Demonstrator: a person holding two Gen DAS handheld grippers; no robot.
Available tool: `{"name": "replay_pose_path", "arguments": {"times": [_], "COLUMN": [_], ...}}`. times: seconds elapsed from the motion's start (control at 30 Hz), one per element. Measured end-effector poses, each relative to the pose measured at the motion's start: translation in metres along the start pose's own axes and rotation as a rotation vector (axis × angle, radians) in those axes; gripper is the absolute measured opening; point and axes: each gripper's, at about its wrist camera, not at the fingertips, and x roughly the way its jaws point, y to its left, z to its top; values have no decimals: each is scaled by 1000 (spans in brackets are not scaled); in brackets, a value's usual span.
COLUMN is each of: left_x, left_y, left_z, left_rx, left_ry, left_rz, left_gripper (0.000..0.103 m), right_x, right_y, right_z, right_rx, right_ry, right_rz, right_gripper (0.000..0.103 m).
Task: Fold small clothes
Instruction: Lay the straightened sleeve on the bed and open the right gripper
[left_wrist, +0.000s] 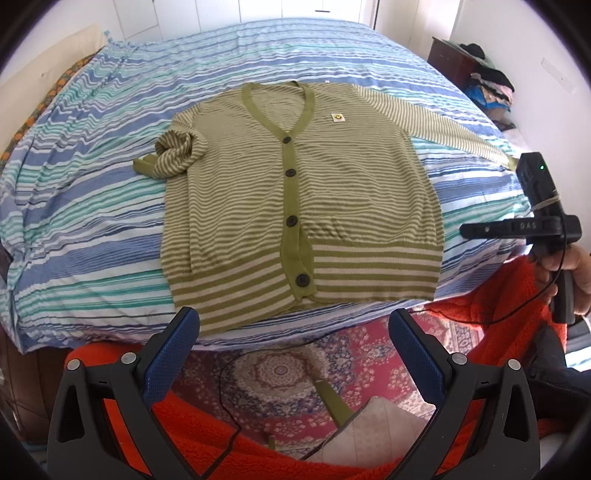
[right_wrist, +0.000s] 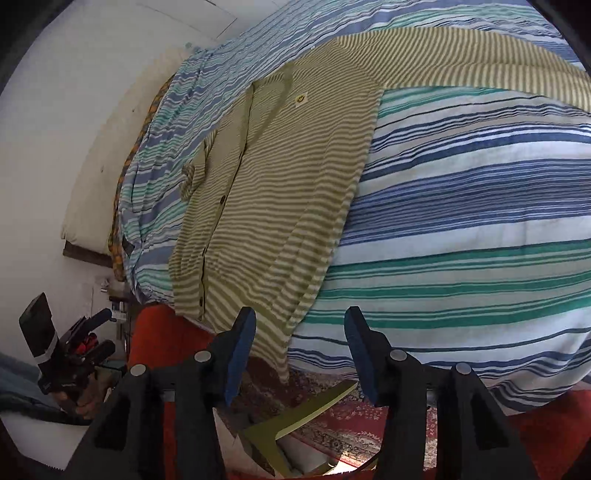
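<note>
step: cardigan (left_wrist: 295, 199) flat on bed (left_wrist: 92, 206), no fold yet | left gripper (left_wrist: 295, 350) and right gripper (right_wrist: 301, 354) both spread, empty | next: grab crumpled sleeve (left_wrist: 173, 155) at 9 o'clock, straighten it

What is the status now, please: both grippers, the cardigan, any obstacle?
Left gripper open, empty. Right gripper open, empty. Green striped knit cardigan flat on striped bedsheet, one sleeve bunched. Nothing in the way.

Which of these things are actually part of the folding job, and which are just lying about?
Part of the job:
- striped cardigan, spread flat on the bed
- left gripper, open
- right gripper, open

Just lying about:
- patterned rug
- red blanket
- heap of clothes in the far corner
</note>
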Motion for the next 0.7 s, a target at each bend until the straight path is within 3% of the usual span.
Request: {"name": "replay_pose_path", "arguments": {"times": [0.13,0.2,0.23,0.33,0.43,0.6,0.7], "left_x": [-9,-8,-9,-13,-11,-10,-12], "left_y": [18,30,36,49,56,49,52], "left_z": [-9,-13,-15,-22,-25,-24,-26], "left_rx": [-53,-100,-120,-161,-178,-149,-157], "left_ry": [-23,-19,-19,-34,-33,-23,-30], "left_rz": [-12,-27,-34,-37,-58,-71,-56], "left_gripper": [102,102,102,102,102,102,102], "right_x": [60,82,87,71,49,58,63], "right_y": [11,17,21,23,17,4,19], "right_z": [-16,-24,-27,-33,-39,-42,-42], "right_rx": [22,3,-15,-2,16,97,52], "right_ry": [66,114,131,129,131,140,121], "right_rz": [-2,2,-17,-16,-83,-160,-225], "right_gripper": [40,9,4,3,3,3,9]}}
